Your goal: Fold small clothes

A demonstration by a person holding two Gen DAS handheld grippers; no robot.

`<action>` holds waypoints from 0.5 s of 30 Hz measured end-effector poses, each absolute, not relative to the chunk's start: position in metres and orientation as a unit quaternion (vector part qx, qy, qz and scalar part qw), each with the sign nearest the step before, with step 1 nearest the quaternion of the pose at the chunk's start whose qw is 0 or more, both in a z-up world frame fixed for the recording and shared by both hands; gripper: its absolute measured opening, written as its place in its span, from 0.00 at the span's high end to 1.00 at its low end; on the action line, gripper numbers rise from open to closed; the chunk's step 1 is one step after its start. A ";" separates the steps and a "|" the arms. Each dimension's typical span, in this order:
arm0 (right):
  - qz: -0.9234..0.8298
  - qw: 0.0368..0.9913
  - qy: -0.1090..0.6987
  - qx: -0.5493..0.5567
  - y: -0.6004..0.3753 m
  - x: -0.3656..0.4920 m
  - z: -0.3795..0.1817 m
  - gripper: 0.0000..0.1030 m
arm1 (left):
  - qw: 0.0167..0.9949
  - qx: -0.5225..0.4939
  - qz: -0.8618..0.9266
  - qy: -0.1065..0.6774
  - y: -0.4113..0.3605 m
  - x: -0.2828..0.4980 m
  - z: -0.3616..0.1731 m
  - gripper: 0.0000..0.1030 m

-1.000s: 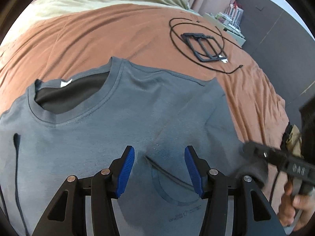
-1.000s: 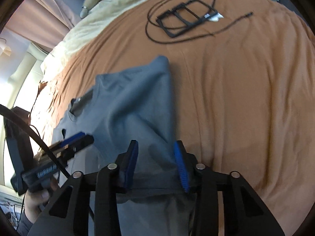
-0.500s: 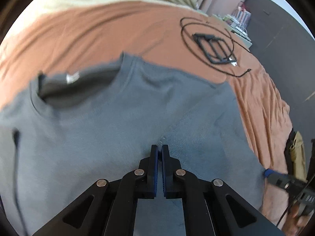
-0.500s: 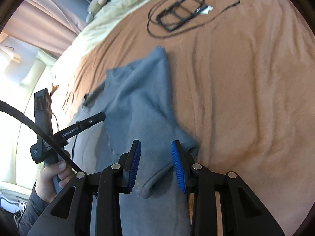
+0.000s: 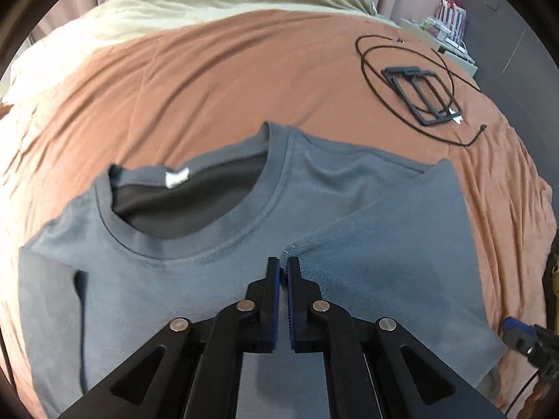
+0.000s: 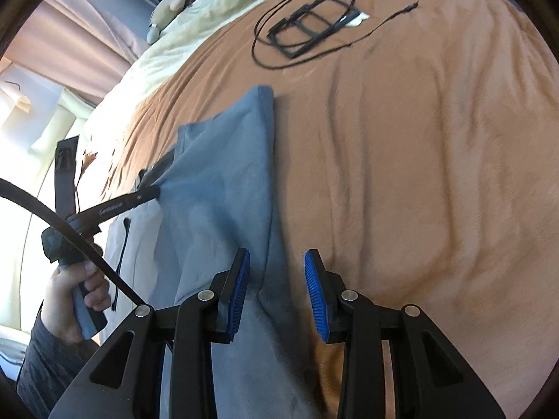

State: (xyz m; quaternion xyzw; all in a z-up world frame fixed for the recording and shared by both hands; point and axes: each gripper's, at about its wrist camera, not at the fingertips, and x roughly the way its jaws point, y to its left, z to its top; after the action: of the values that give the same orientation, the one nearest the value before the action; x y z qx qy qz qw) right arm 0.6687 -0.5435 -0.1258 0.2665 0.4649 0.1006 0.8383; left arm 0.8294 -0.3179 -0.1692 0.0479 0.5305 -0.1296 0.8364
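On the bed, over its rust-brown cover, the grey T-shirt lies face up, collar toward the pillows. Step in hand: the side fold. The left gripper has its fingers pinched together on the edge of the sleeve panel, which is drawn inward across the chest. The right gripper hangs with fingers parted over the shirt's outer folded edge, cloth below them but not pinched.

Next move, as I judge it: lay the panel flat, let go, then smooth the crease or take the opposite side. Needs a low, level carry so the fold line stays straight.

Against 1 second earlier: the left fingers stood wide apart above the chest; now they grip cloth. The sleeve side, flat then, is now doubled over. A coiled black cable sits well apart, unchanged.
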 end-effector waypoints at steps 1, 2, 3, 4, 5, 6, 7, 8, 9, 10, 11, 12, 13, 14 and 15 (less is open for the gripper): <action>0.100 0.839 0.466 0.263 -0.541 0.669 -0.127 0.71 | 0.834 0.048 -0.129 0.534 -0.317 0.829 -0.171 0.91; 0.097 0.840 0.467 0.259 -0.538 0.668 -0.127 0.71 | 0.830 0.044 -0.129 0.541 -0.316 0.827 -0.175 0.89; 0.095 0.840 0.467 0.258 -0.536 0.668 -0.127 0.71 | 0.825 0.035 -0.132 0.548 -0.314 0.825 -0.178 0.85; 0.095 0.840 0.466 0.260 -0.536 0.667 -0.125 0.71 | 0.823 0.028 -0.134 0.551 -0.313 0.824 -0.179 0.77; 0.095 0.840 0.464 0.267 -0.536 0.667 -0.124 0.71 | 0.823 0.021 -0.134 0.552 -0.310 0.820 -0.178 0.73; 0.094 0.840 0.458 0.276 -0.538 0.663 -0.122 0.71 | 0.825 0.018 -0.132 0.550 -0.310 0.817 -0.177 0.66; 0.091 0.842 0.449 0.287 -0.540 0.658 -0.119 0.71 | 0.826 0.015 -0.132 0.547 -0.309 0.813 -0.175 0.62; 0.086 0.844 0.443 0.290 -0.541 0.653 -0.116 0.71 | 0.826 0.011 -0.135 0.547 -0.308 0.809 -0.174 0.61; 0.079 0.847 0.437 0.293 -0.542 0.647 -0.112 0.71 | 0.823 0.006 -0.140 0.550 -0.308 0.805 -0.173 0.61; 0.074 0.848 0.434 0.296 -0.543 0.643 -0.112 0.71 | 0.820 0.001 -0.144 0.554 -0.308 0.801 -0.173 0.61; 0.068 0.848 0.433 0.296 -0.543 0.638 -0.111 0.71 | 0.816 -0.004 -0.148 0.559 -0.308 0.796 -0.173 0.61; 0.061 0.849 0.435 0.294 -0.542 0.635 -0.111 0.71 | 0.814 -0.006 -0.151 0.561 -0.309 0.791 -0.172 0.61; 0.053 0.850 0.437 0.289 -0.540 0.631 -0.111 0.71 | 0.812 -0.006 -0.153 0.563 -0.310 0.787 -0.171 0.61; 0.047 0.850 0.441 0.283 -0.537 0.628 -0.112 0.71 | 0.810 -0.007 -0.156 0.565 -0.312 0.781 -0.171 0.61; 0.043 0.851 0.445 0.276 -0.534 0.625 -0.113 0.71 | 0.807 -0.010 -0.159 0.568 -0.314 0.775 -0.170 0.61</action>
State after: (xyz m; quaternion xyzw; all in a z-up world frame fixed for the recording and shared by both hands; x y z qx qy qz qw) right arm 0.6247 -0.5343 -0.1128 0.2760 0.4446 0.0427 0.8511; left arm 0.7750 -0.3140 -0.1705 -0.0099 0.5684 -0.1594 0.8071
